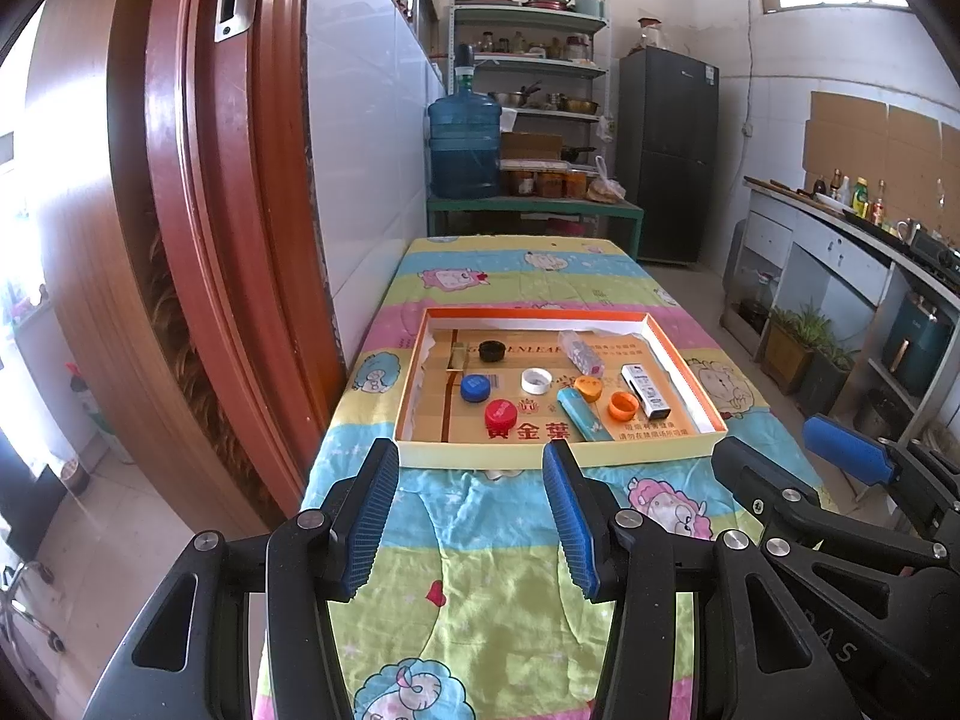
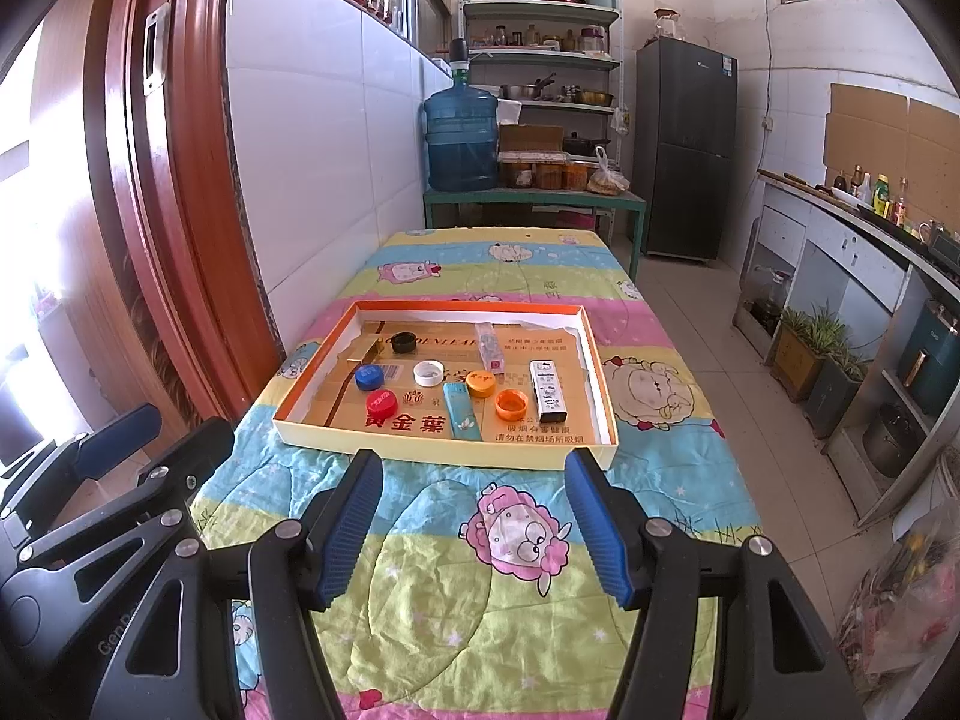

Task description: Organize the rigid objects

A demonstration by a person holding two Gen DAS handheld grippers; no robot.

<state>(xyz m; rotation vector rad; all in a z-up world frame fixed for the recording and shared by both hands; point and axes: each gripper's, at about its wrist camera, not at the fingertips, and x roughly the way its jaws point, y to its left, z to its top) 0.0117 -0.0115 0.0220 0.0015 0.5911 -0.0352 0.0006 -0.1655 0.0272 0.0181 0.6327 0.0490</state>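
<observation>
My left gripper [image 1: 471, 516] is spread wide and empty, hovering above the quilted surface [image 1: 480, 570] just short of the near wall of the shallow box [image 1: 558, 453]. My right gripper [image 2: 474, 525] is likewise released and holding nothing, also on the near side of that box.

All task items lie inside the box. The black cap [image 2: 404, 342] sits toward its far left. Nearer, along the left side, lie the blue cap [image 2: 369, 376] and the red cap [image 2: 381, 402]. The white cap [image 2: 429, 372] rests near the box's middle. The teal lighter [image 2: 462, 412] lies close to the near wall, beside one orange cap [image 2: 480, 384]; a second orange cap [image 2: 511, 404] sits to its right. The white lighter [image 2: 548, 391] lies toward the right wall. A clear plastic packet [image 2: 489, 348] rests toward the far wall, contents indistinct.
</observation>
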